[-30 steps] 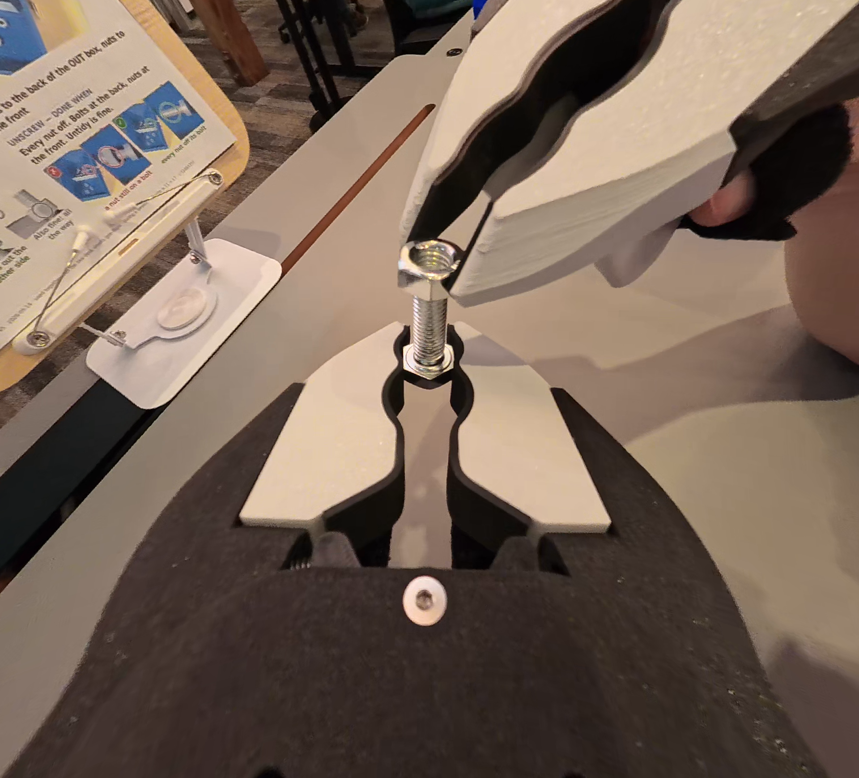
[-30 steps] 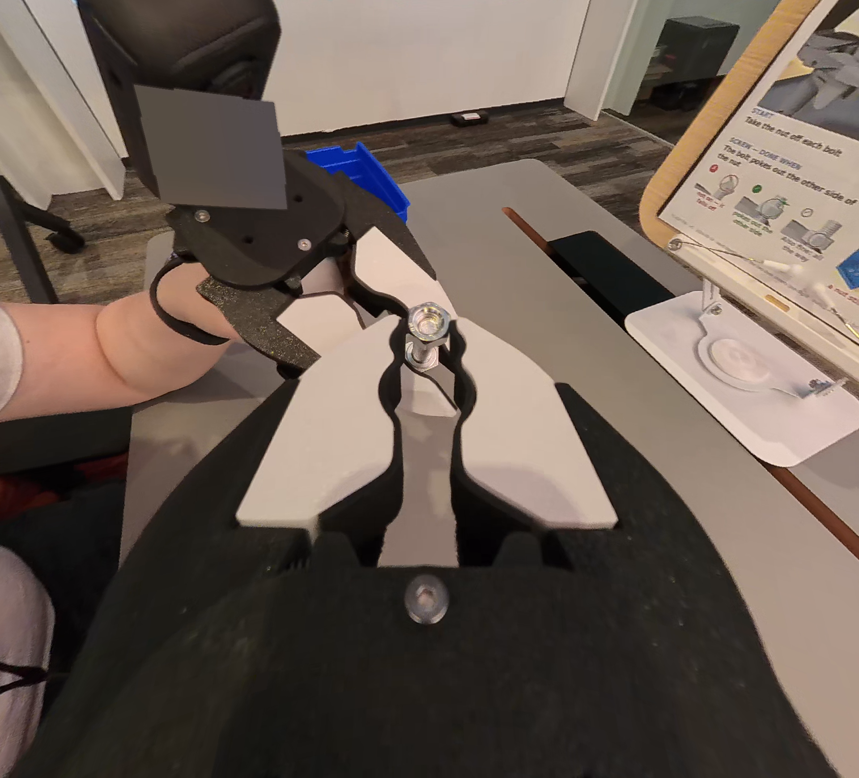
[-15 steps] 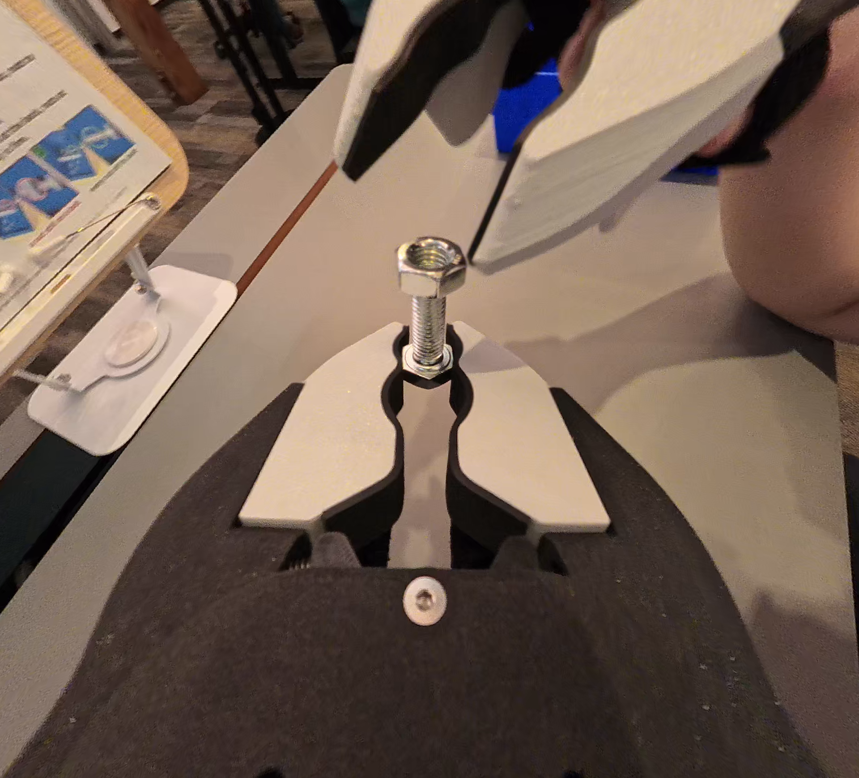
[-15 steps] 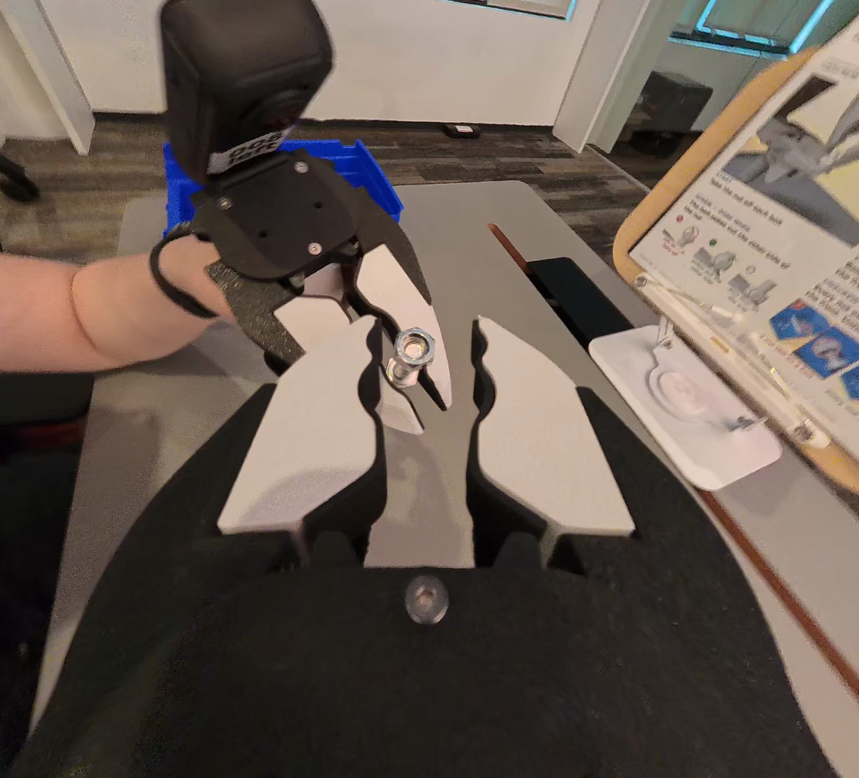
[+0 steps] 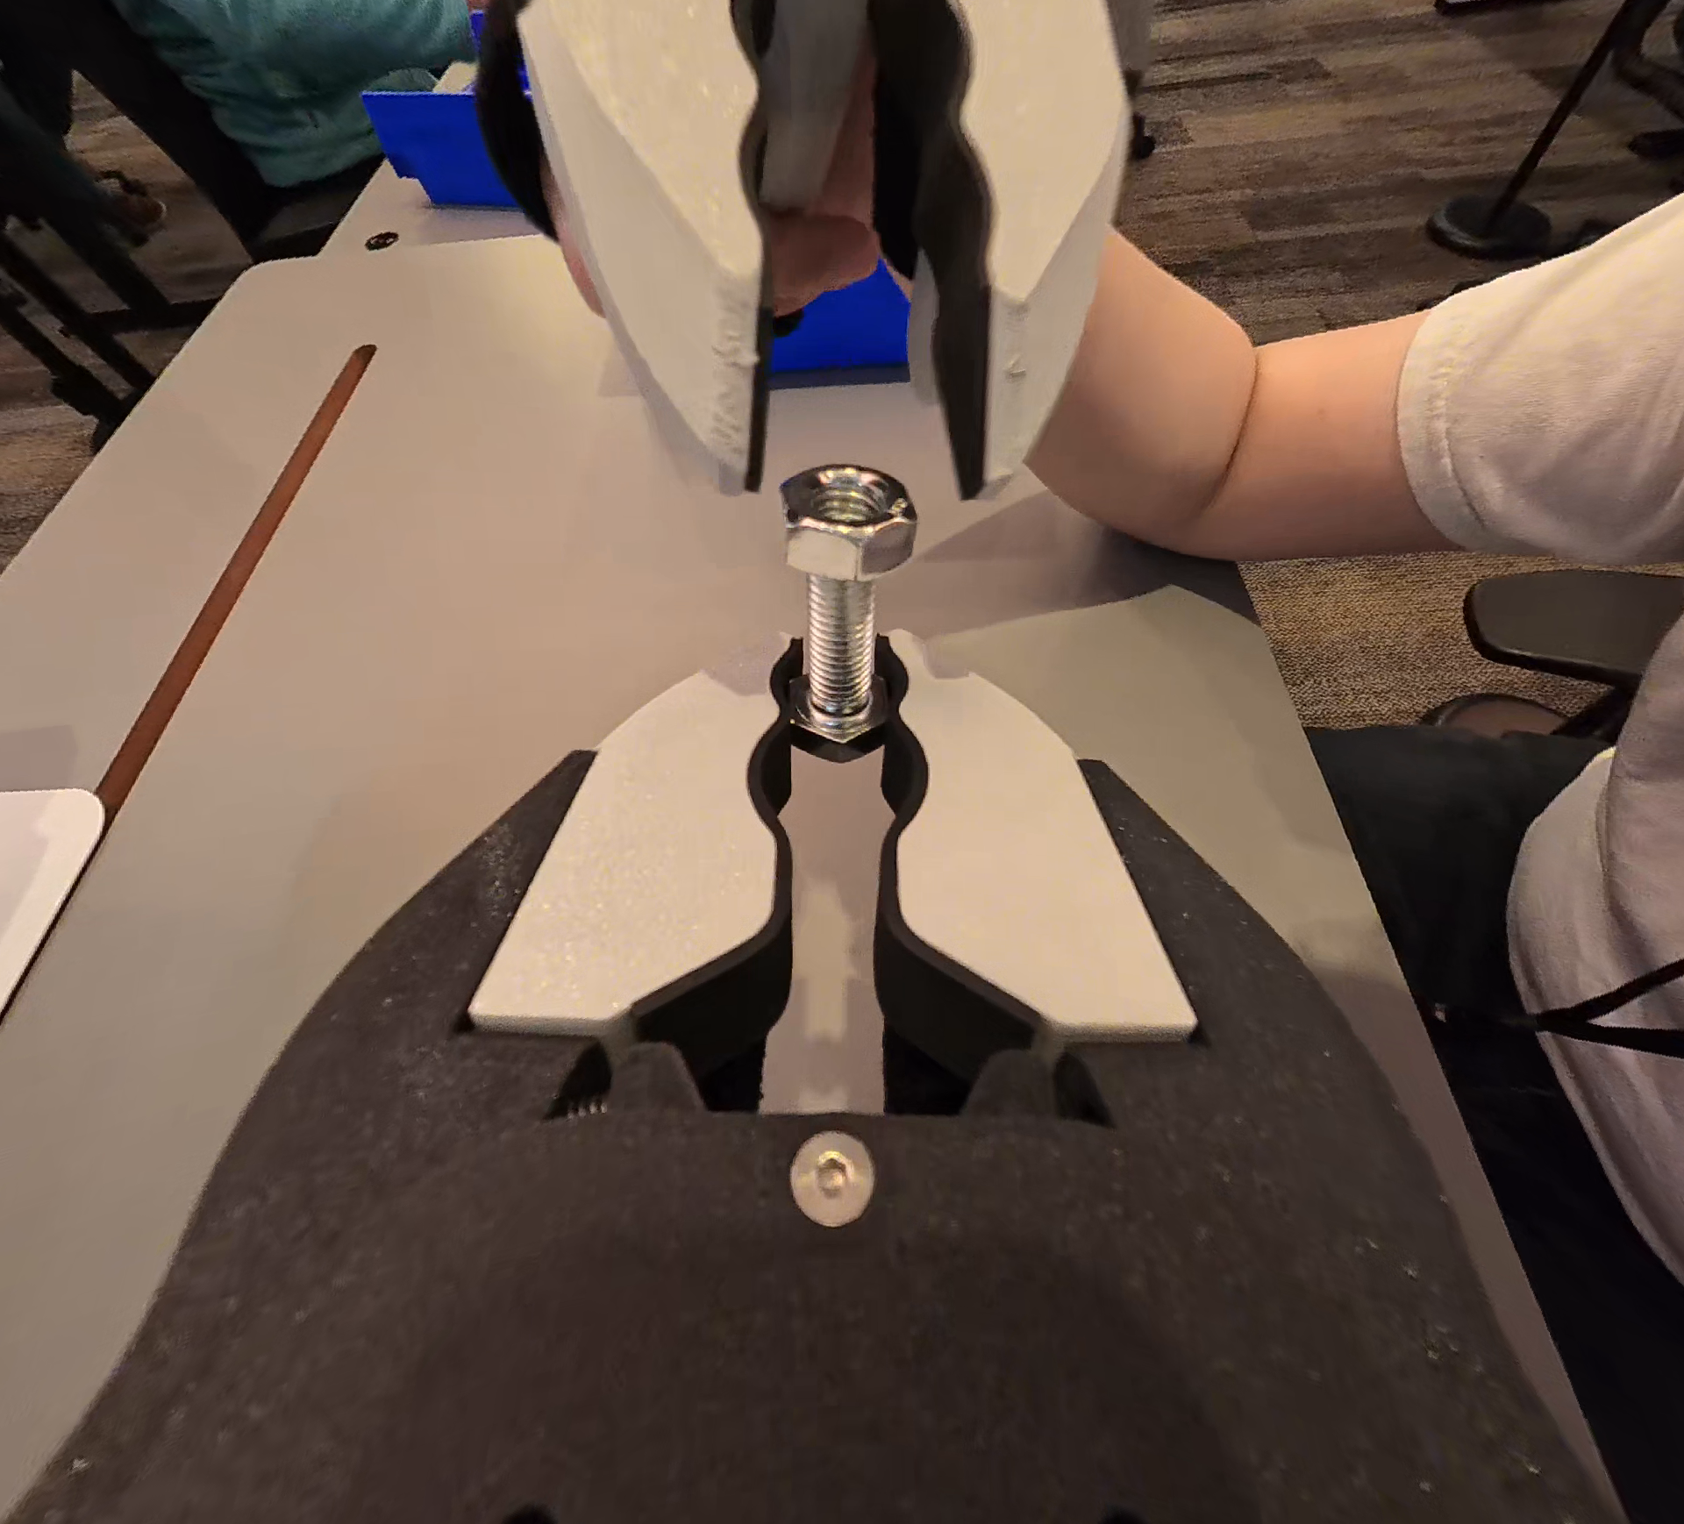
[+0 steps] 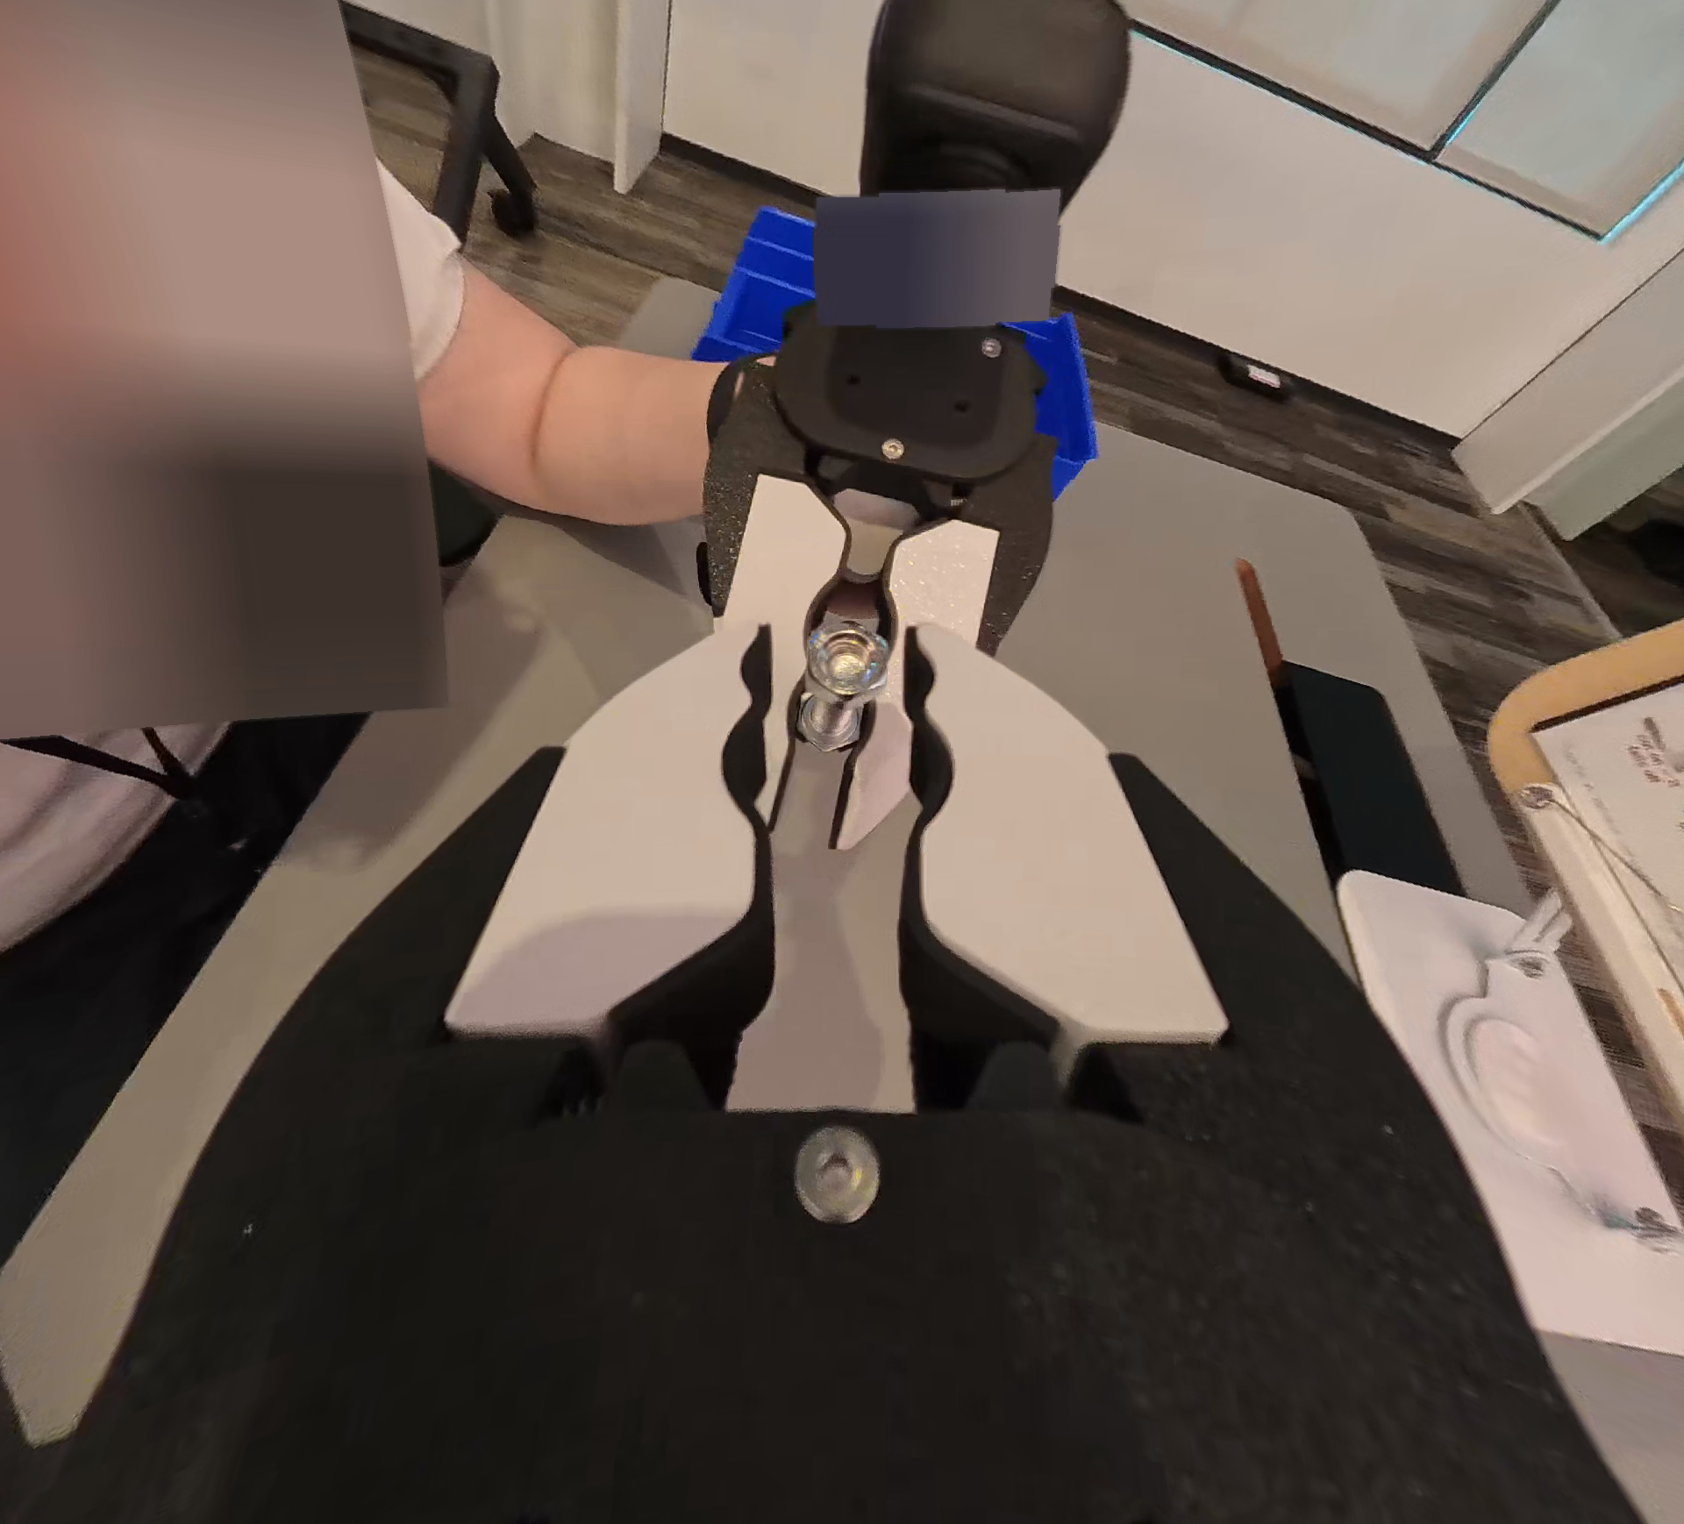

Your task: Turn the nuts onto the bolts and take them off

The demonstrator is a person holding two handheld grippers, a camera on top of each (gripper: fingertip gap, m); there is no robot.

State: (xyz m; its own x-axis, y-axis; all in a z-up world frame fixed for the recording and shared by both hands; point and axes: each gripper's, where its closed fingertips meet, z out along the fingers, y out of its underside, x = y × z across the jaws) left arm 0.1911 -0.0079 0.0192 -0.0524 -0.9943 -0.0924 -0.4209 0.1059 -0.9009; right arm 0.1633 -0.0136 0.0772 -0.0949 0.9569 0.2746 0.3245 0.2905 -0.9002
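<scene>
My left gripper (image 5: 843,692) gripped the bolt (image 5: 843,642) by its head, shank upright. My right gripper (image 5: 852,478) hung spread just above the nut (image 5: 849,519), which sat on the bolt's tip; most threading seemingly remained.

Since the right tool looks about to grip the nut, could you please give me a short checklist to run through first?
1. Left tool shut on the bolt at its lower end: ok.
2. Bolt standing upright: ok.
3. Nut sitting at the top of the thread: ok.
4. Right tool open wider than the nut: ok.
5. Right tool lined up with the nut, one finger to each side: ok in both views.
6. Nut square on the thread, not crossed: cannot tell.
</scene>
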